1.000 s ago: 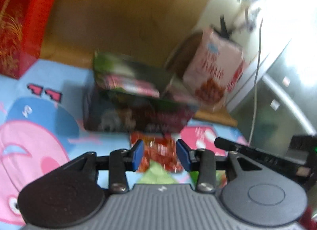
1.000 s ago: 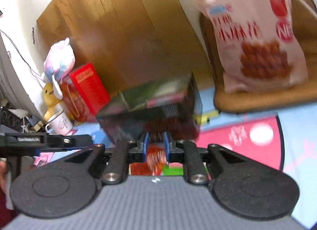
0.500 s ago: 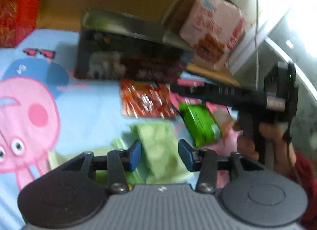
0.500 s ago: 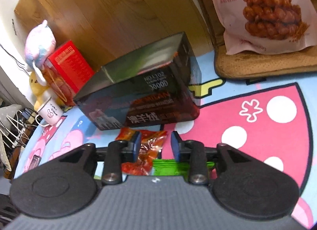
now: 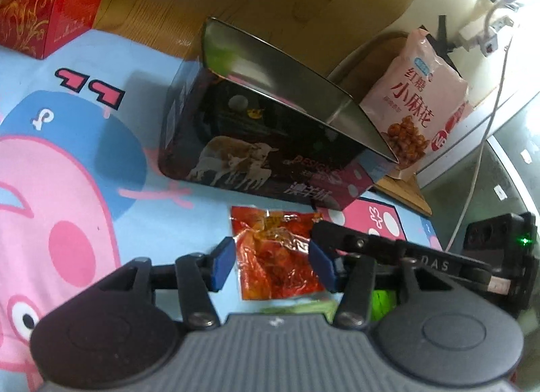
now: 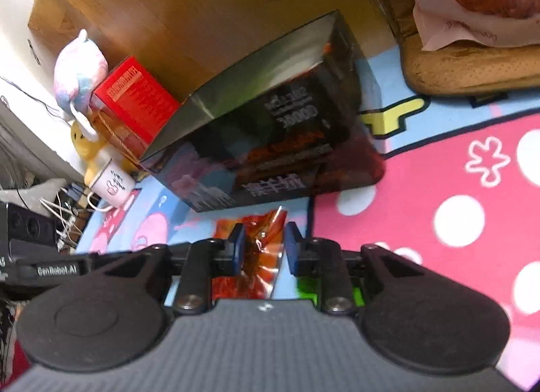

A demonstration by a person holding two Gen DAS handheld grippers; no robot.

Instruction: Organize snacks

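Between both grippers' fingers (image 6: 238,248), red packet (image 5: 275,257)

Right gripper (image 6: 262,246), jaws apart, astride red snack packet (image 6: 251,257) on cartoon mat (image 6: 438,172), dark box (image 6: 270,142) just beyond.

The green packet (image 6: 305,285) is mostly hidden behind the right claw (image 6: 262,248).

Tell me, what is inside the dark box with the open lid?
The dark box shows only its printed front wall and raised silver lid. Both views look from low down, so its inside is hidden.
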